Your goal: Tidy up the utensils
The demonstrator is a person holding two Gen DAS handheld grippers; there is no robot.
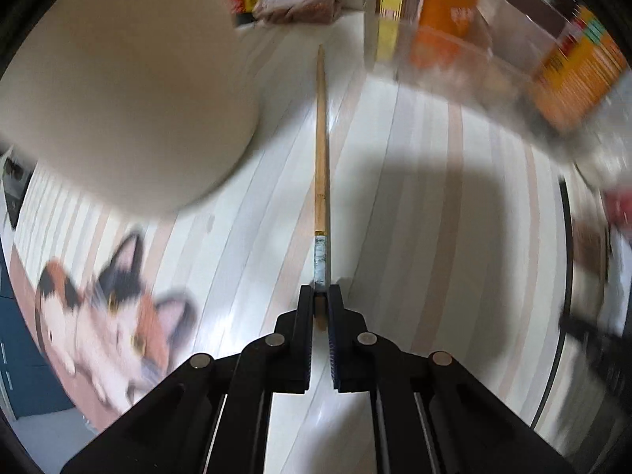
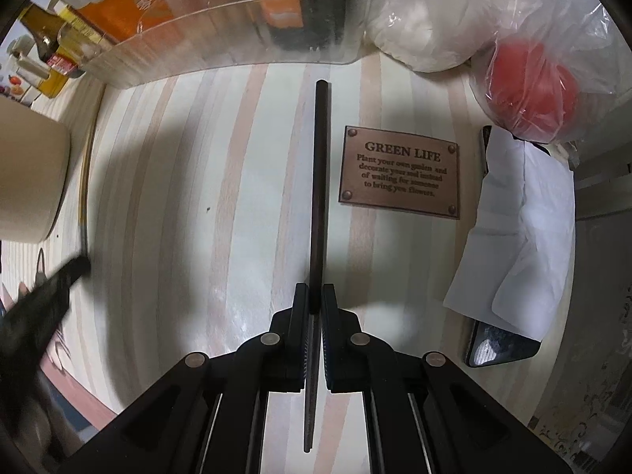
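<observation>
My left gripper is shut on a wooden chopstick with a patterned grey band near its held end; the stick points forward above the striped table. A large cream cylinder holder stands just to its left. My right gripper is shut on a dark chopstick, which points forward over the table and runs back between the jaws. The cream holder shows at the left edge of the right wrist view, with the blurred left gripper below it.
A clear plastic bin with orange boxes stands at the back. A brown "GREEN LIFE" plaque, white paper over a phone and a bagged red object lie right. A cat picture is on the cloth at left.
</observation>
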